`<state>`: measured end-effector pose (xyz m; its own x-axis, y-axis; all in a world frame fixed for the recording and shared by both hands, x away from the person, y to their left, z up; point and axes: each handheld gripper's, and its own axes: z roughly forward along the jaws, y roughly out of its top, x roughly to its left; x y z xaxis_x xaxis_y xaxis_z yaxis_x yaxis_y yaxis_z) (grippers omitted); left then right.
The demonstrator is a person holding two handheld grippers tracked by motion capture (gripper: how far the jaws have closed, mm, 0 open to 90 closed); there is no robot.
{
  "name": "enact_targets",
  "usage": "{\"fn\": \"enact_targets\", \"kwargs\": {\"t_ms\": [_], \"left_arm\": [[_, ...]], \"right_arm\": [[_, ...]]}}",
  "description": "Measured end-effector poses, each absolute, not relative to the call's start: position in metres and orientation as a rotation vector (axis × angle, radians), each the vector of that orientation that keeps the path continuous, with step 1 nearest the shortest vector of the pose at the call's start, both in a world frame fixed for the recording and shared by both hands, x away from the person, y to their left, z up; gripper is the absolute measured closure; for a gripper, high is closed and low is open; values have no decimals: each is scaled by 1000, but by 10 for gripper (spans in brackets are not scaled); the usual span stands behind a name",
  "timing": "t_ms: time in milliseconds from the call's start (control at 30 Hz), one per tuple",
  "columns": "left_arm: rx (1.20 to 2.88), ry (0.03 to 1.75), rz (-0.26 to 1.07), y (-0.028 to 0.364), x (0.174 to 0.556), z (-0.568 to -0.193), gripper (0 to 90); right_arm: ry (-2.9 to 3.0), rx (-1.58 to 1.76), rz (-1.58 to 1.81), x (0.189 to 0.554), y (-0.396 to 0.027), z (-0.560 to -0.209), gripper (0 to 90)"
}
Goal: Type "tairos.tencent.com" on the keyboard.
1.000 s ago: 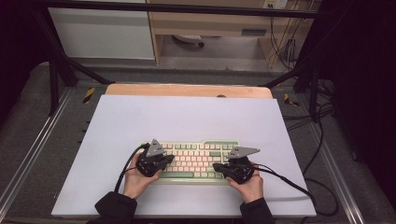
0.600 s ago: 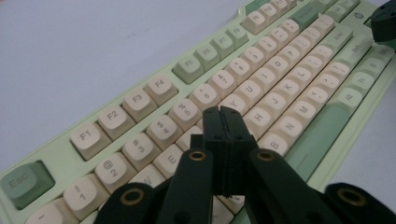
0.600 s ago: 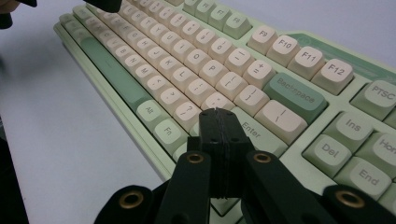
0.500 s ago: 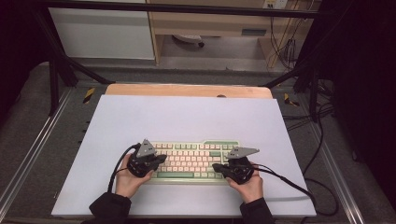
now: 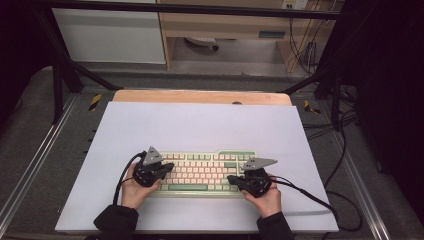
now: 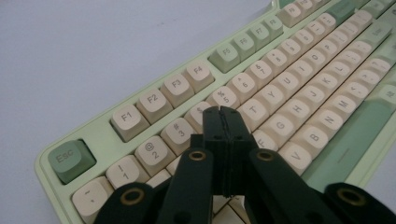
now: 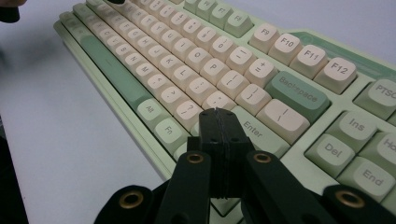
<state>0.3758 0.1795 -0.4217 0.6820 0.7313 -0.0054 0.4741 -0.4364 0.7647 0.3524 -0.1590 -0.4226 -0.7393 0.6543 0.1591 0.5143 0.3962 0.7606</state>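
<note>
Table [image 5: 200,125] w/ pale top filled mid-frame, green-and-cream keyboard [image 5: 202,172] lying lower centre on it. Left gripper [image 5: 165,167] sat over kbd's left end, jaws pressed together; right gripper [image 5: 235,179] over its right end, jaws likewise together, nothing between.

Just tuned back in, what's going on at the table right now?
A person is working over a green and cream keyboard on the white table, a gripper in each hand. The left gripper is shut with its tip above the keys near the 4 and R, at the board's left end. The right gripper is shut too, poised beside the Enter key at the right end. Neither holds anything; they look set up for pressing keys with closed fingers.
</note>
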Motion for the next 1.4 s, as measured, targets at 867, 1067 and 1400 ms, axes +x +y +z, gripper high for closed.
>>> {"fn": "enact_targets", "kwargs": {"t_ms": [867, 1067, 1400], "left_arm": [[2117, 914, 416, 179, 374, -424, 897], [2112, 896, 403, 181, 369, -420, 896], [2101, 890, 394, 193, 362, -417, 897]], "right_arm": [[2482, 1048, 1264, 352, -159, -422, 900], [2480, 1045, 1274, 351, -160, -420, 900], [2486, 1034, 1281, 350, -155, -418, 900]]}}
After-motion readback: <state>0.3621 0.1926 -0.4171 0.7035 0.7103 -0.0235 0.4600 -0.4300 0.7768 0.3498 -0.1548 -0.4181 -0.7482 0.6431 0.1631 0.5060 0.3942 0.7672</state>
